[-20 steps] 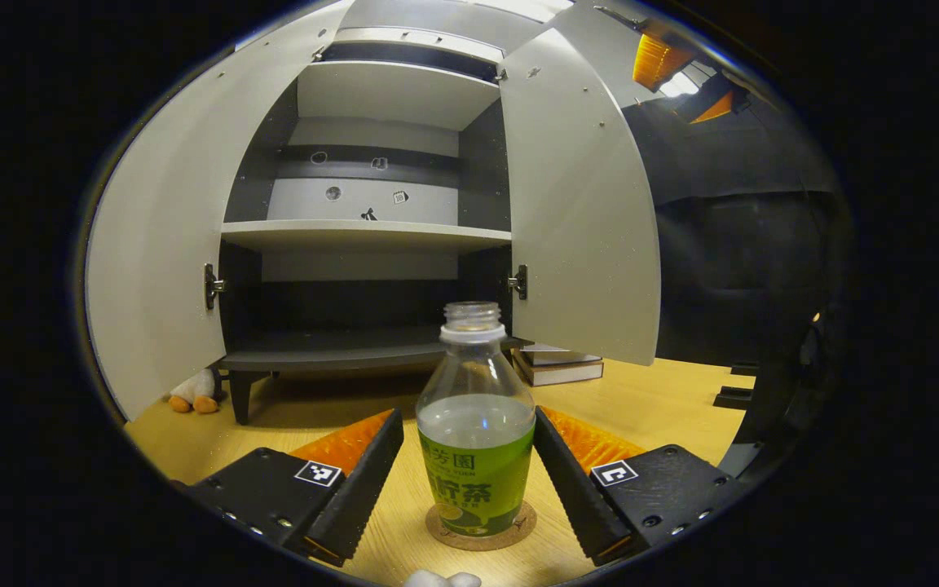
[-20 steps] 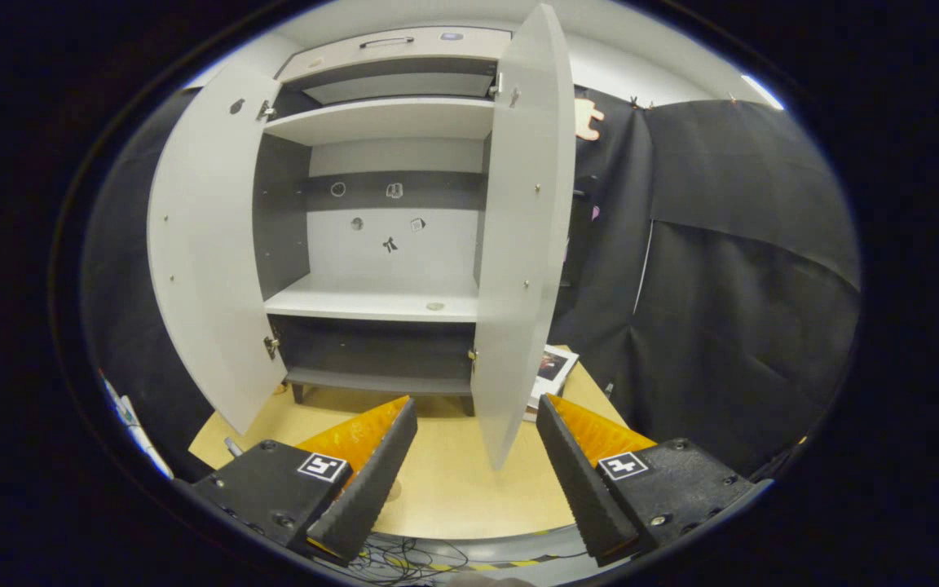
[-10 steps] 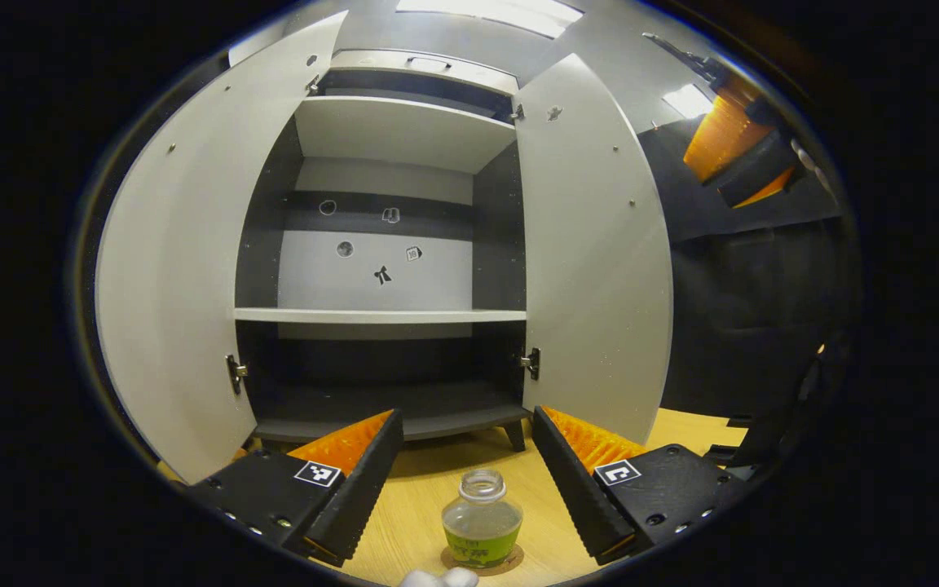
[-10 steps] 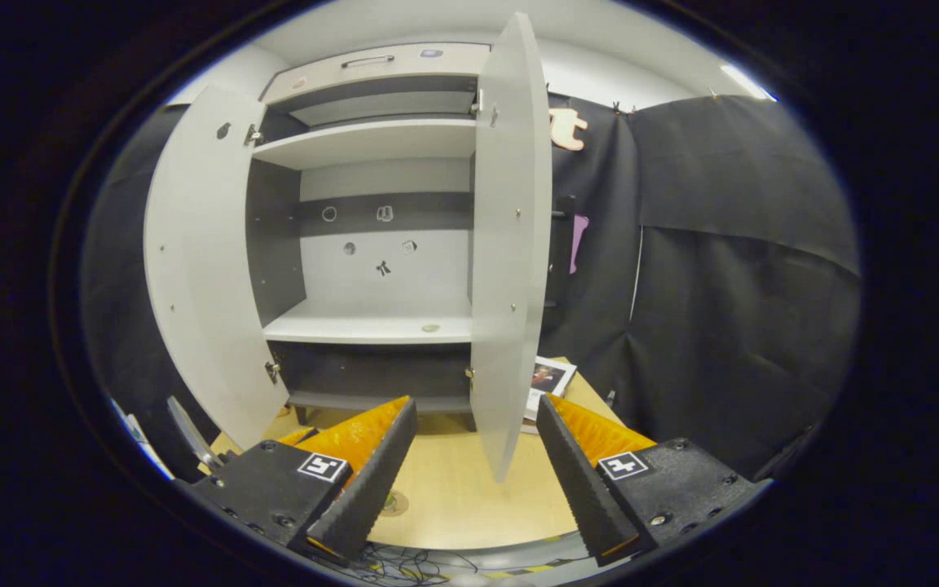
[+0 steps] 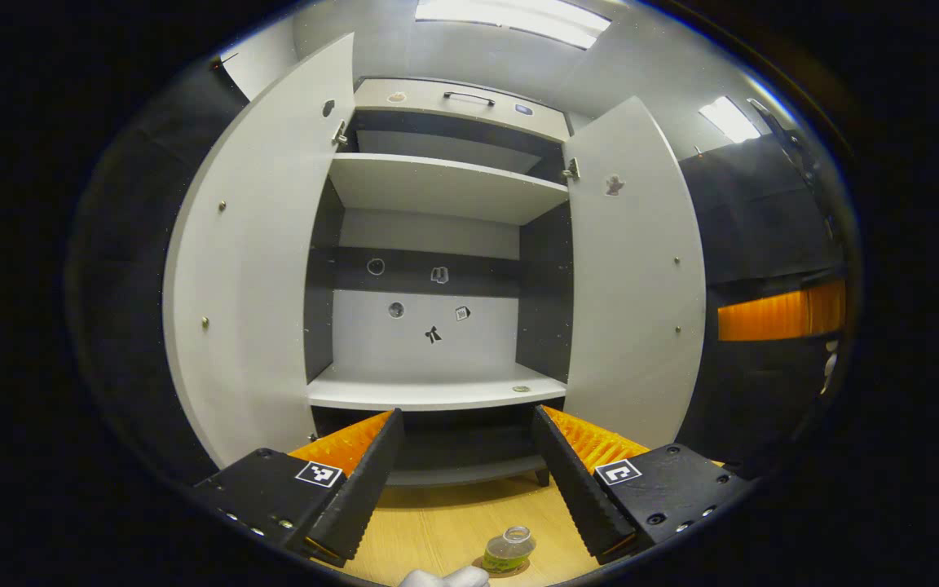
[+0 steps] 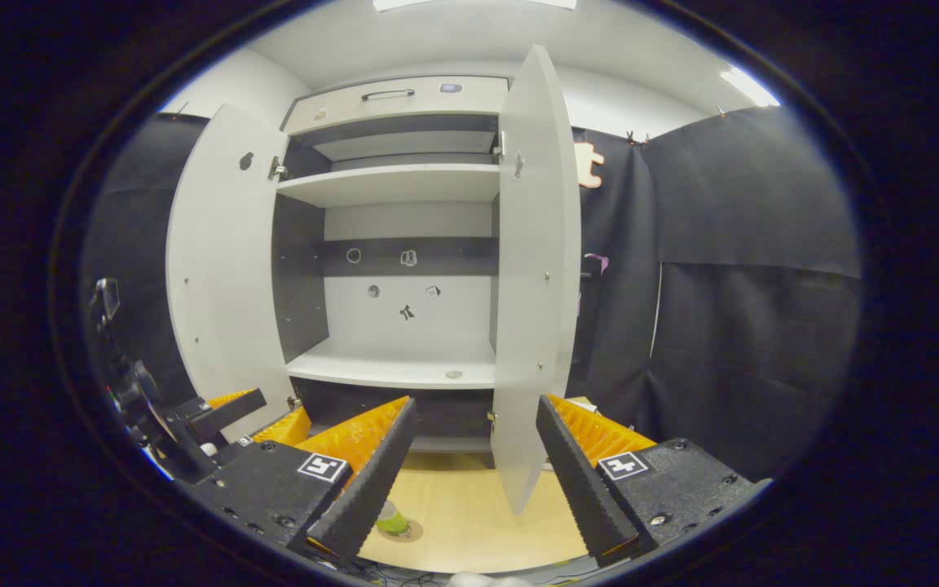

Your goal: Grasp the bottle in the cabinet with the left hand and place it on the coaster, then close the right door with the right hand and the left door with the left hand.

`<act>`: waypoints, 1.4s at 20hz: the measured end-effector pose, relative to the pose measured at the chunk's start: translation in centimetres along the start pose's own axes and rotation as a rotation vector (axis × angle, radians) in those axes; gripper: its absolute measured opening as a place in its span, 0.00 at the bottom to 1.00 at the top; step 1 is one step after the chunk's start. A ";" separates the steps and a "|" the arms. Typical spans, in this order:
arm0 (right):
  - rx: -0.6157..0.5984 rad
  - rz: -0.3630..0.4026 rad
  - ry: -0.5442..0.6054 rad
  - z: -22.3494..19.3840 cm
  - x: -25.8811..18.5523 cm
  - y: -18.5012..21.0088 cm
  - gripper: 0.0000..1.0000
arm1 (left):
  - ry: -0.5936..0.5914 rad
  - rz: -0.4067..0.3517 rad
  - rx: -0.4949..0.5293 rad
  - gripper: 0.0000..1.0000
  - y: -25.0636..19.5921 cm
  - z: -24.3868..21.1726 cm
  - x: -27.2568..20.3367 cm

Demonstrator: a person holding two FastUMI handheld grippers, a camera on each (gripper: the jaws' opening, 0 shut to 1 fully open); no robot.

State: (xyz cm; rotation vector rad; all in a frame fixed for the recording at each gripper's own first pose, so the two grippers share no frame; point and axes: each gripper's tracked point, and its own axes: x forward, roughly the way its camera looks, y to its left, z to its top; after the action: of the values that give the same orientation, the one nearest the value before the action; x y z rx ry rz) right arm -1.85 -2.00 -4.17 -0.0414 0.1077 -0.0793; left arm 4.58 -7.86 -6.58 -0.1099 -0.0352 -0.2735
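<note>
Uncapped bottle (image 5: 509, 549) upright on coaster (image 5: 492, 567); both doors open.

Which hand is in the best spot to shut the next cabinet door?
Right. The bottle stands on its coaster, and the right gripper, fingers open, faces the right door's edge.

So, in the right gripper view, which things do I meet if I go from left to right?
Left gripper → left door → bottle on its coaster → right door → black cloth wall.
</note>
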 end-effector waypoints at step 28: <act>0.087 -0.003 -0.038 4.5 8.8 -24.0 0.97 | 0.117 0.420 0.011 0.95 2.5 2.7 -7.9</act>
State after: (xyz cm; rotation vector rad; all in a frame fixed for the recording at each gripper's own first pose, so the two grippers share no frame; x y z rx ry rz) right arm 5.49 -26.46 0.51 0.0440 0.0665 -0.0866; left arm -2.44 -3.06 -4.57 -0.0879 0.1019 0.1406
